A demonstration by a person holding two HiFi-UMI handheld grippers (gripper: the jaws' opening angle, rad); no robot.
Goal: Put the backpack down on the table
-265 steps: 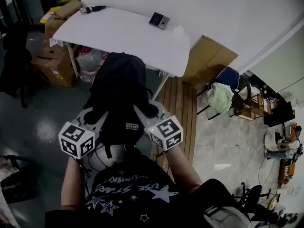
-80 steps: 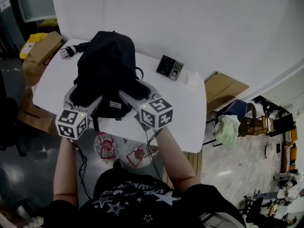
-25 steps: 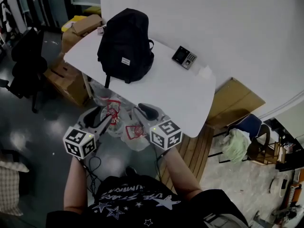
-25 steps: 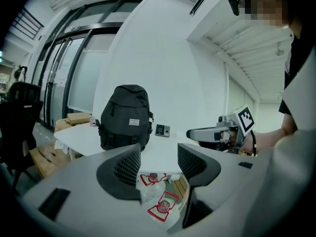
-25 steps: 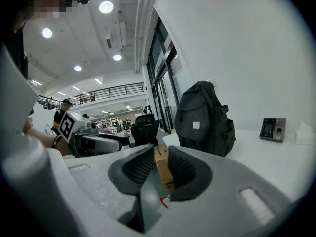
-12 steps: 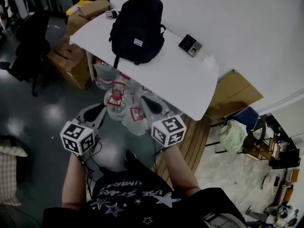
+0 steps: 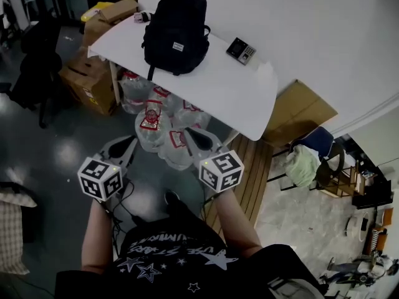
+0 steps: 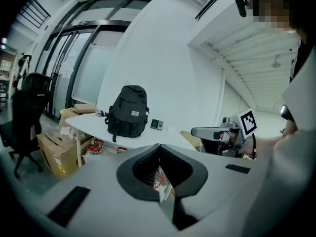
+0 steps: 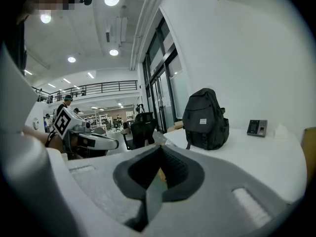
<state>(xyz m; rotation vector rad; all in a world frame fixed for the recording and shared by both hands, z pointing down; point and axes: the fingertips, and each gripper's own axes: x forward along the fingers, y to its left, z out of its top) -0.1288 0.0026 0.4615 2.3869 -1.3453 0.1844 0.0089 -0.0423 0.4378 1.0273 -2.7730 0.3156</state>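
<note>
Backpack (image 7: 176,27) on table (image 7: 243,104), left hand-held gripper (image 7: 126,143) and right hand-held gripper (image 7: 192,134) now clear.

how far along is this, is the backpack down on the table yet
Done: the black backpack stands upright on the white table, with nothing gripping it. In hand: nothing; the left gripper and right gripper are both shut and empty, held short of the table. Left: nothing that I can see; the job looks finished.

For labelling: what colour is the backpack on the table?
The backpack is black; head view best.
</note>
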